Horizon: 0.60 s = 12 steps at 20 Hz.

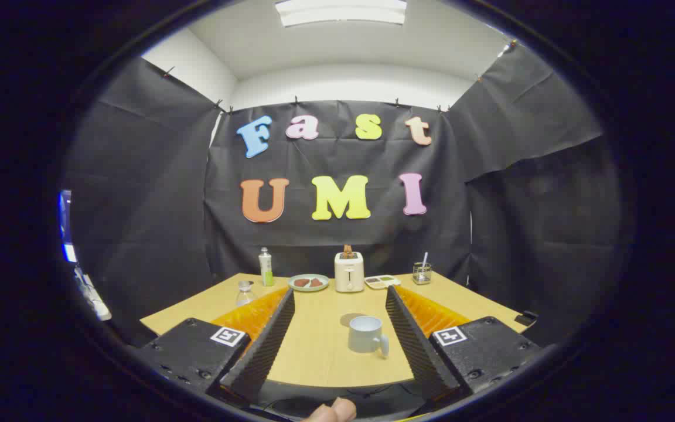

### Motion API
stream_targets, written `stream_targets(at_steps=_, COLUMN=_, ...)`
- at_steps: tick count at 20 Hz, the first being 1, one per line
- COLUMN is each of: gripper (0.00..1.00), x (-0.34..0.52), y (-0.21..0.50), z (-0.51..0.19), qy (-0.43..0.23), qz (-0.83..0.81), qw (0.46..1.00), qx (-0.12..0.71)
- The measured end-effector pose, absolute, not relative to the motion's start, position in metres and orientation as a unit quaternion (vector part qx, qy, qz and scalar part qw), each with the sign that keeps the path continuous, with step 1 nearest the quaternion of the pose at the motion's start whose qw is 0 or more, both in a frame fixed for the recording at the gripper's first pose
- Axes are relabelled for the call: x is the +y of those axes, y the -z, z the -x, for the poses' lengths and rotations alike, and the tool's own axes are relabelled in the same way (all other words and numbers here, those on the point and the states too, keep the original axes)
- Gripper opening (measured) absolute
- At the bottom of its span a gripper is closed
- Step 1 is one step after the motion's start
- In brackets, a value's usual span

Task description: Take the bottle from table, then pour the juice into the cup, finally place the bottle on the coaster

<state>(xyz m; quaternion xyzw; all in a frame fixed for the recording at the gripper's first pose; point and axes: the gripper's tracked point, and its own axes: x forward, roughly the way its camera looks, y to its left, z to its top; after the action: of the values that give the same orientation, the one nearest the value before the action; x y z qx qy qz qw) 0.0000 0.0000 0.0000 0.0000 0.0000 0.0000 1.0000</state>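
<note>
My gripper point(340, 293) is open and holds nothing, with its fingers spread wide low over the wooden table point(314, 357). A pale mug-like cup point(365, 335) stands upright between the fingers, close to the right one, its handle turned towards me. Just behind the cup lies a flat round tan patch point(351, 319); I cannot tell whether it is a coaster or a shadow. A small clear bottle point(245, 293) stands beyond the left finger. Further back, a taller bottle with a green label point(265, 266) stands near the wall.
Along the table's far edge stand a plate with brown food point(308, 282), a cream toaster point(349, 272), a small flat tray point(382, 282) and a glass with a stick in it point(422, 273). A fingertip point(331, 412) shows behind the gripper.
</note>
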Motion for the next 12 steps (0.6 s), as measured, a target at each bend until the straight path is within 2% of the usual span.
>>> stream_targets(at_steps=4, gripper=1.0, x=-0.007, y=-0.001, z=0.003, qy=0.029, qz=0.008, qw=0.999, qx=0.013)
stream_targets(at_steps=12, gripper=1.0, x=0.003, y=-0.001, z=0.004, qy=0.009, qz=0.012, qw=1.0, qx=0.003)
